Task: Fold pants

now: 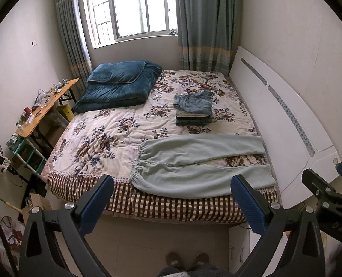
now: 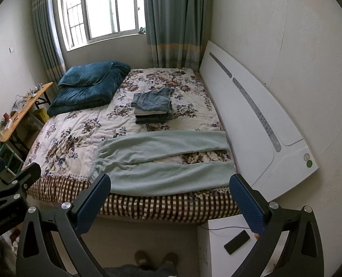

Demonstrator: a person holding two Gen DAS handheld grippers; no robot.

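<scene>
Pale green pants [image 1: 194, 159] [image 2: 161, 159] lie flat along the near edge of the floral bed [image 1: 101, 138] [image 2: 67, 138], elastic waistband to the left, both legs stretching right and slightly apart. My left gripper [image 1: 172, 184] hangs open in front of the bed edge, short of the pants, holding nothing. My right gripper [image 2: 169, 183] is open too, level with the near leg and off the cloth. Part of the right gripper shows at the right edge of the left wrist view, and part of the left gripper at the left edge of the right wrist view.
A stack of folded jeans [image 1: 194, 109] [image 2: 153, 108] sits mid-bed. A folded dark blue duvet [image 1: 117, 85] [image 2: 90, 85] lies at the back left. A white headboard [image 1: 284, 115] leans along the right. A white nightstand with a phone [image 2: 236, 241] stands near right. A cluttered wooden table [image 1: 46, 106] stands left. A person's slippers [image 2: 156, 259] show below.
</scene>
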